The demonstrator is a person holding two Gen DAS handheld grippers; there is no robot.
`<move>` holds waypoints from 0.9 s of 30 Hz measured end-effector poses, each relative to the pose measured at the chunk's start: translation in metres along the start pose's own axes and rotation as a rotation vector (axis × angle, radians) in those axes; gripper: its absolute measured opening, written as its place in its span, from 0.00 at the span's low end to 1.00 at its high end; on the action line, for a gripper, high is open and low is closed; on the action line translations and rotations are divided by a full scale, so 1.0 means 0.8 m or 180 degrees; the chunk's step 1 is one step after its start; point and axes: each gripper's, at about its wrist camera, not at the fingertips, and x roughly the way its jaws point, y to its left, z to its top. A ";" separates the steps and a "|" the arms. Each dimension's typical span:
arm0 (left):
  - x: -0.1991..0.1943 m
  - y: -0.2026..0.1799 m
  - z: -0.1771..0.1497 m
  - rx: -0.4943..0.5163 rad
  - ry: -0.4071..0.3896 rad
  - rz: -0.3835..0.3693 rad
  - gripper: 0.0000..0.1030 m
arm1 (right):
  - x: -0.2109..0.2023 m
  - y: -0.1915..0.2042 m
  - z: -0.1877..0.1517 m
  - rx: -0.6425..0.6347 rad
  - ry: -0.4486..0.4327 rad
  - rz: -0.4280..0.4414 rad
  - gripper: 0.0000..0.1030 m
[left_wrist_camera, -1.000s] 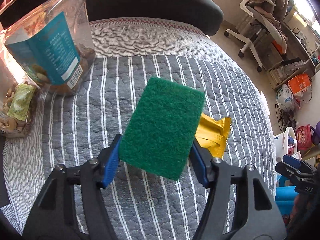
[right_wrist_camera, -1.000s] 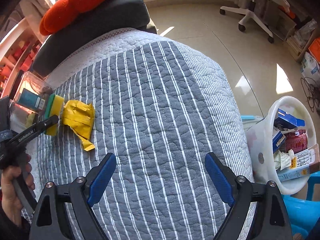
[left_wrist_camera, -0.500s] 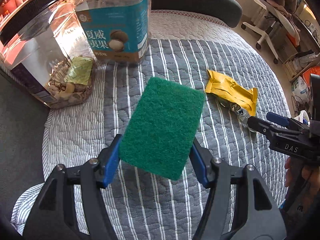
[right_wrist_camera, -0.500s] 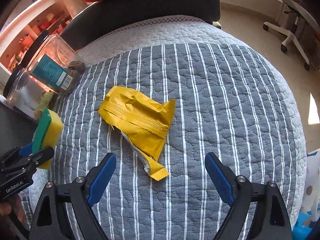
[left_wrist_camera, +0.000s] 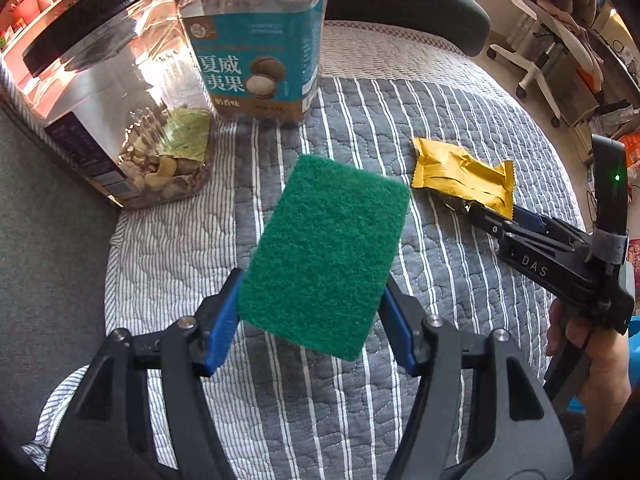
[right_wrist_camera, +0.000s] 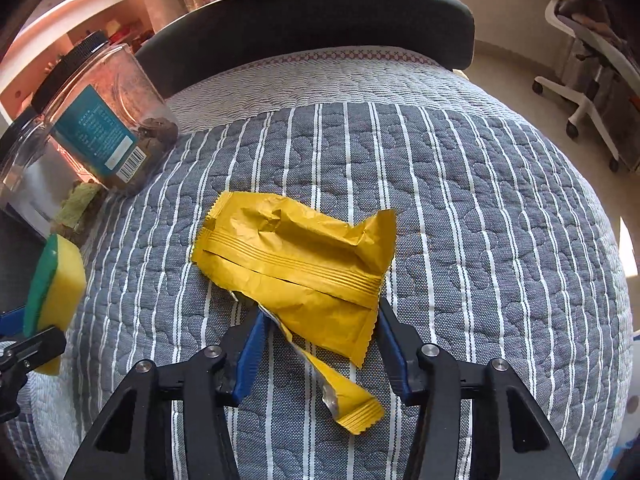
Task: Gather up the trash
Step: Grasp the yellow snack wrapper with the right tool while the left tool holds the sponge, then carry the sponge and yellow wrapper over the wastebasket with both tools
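On the grey striped quilted cover (right_wrist_camera: 460, 200), right tongs (right_wrist_camera: 318, 350) closing around crumpled yellow foil wrapper (right_wrist_camera: 296, 256), likely light, crinkly, best pinched mid-body; left tongs (left_wrist_camera: 312, 332) pinching green-faced sponge (left_wrist_camera: 324, 252).

Your left gripper (left_wrist_camera: 316, 320) points steeply down, clamped on a sponge (left_wrist_camera: 324, 248). Your right gripper (right_wrist_camera: 320, 344) tilts down, jaws closing around a wrapper (right_wrist_camera: 296, 256).

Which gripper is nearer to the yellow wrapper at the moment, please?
Right. The right gripper is closing around the yellow wrapper; the left gripper, gripping a sponge, is off to its side.
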 end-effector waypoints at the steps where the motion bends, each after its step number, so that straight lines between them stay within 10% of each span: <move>1: -0.002 -0.003 0.000 0.0006 -0.0005 -0.0006 0.63 | -0.003 0.001 -0.001 -0.0012 -0.0011 0.0010 0.51; 27: -0.063 -0.138 -0.013 0.0311 -0.0234 -0.0317 0.64 | -0.227 -0.149 -0.075 0.0420 -0.0447 -0.0239 0.51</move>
